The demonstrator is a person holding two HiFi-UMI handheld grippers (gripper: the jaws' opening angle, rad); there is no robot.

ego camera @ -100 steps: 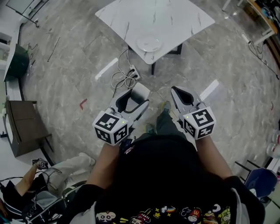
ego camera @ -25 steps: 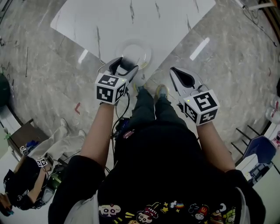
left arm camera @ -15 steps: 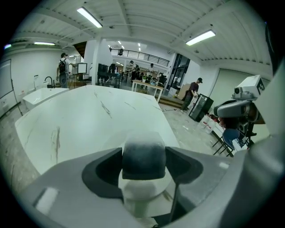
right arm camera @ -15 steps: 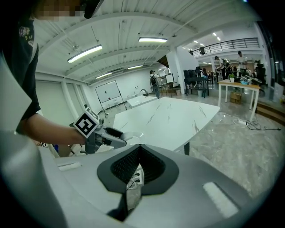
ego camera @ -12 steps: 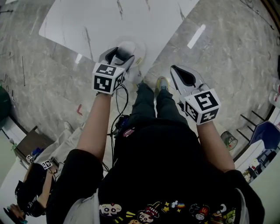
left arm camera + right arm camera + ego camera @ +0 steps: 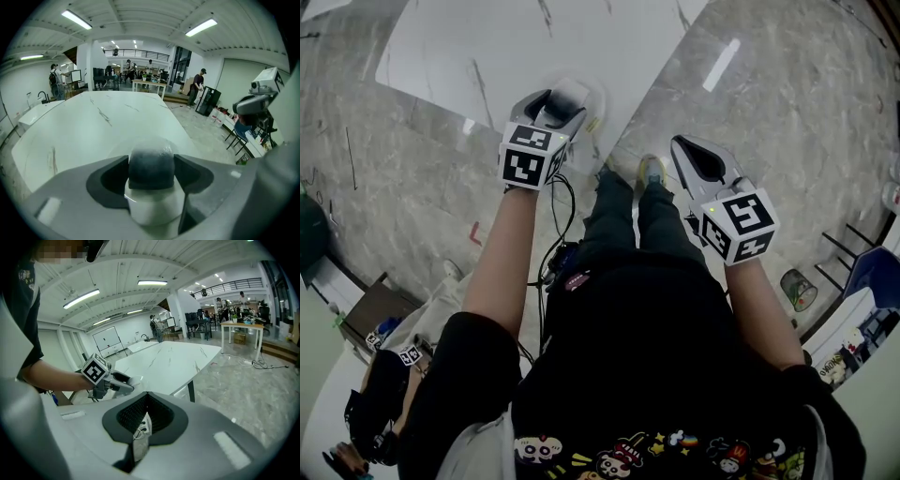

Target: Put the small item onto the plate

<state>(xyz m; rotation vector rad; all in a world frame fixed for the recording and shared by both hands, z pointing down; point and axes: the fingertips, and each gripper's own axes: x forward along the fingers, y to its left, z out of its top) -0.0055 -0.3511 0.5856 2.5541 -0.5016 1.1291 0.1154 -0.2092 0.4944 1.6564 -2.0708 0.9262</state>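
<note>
My left gripper is shut on the small item, a white cylinder with a dark rounded cap. It hangs over the clear glass plate, which sits near the front edge of the white marble table. In the left gripper view the plate's rim shows faintly just beyond the item. My right gripper is shut with nothing in it, off the table's right side above the floor. The right gripper view shows its jaws closed and the left gripper at the table.
Cables trail on the floor under the table edge. A seated person is at the lower left. A bin and a blue chair stand to the right. A camera on a stand is right of the table.
The person has walked up to the table. My left gripper, with the item in it, has moved forward over the plate. The right gripper stays shut beside the table.
</note>
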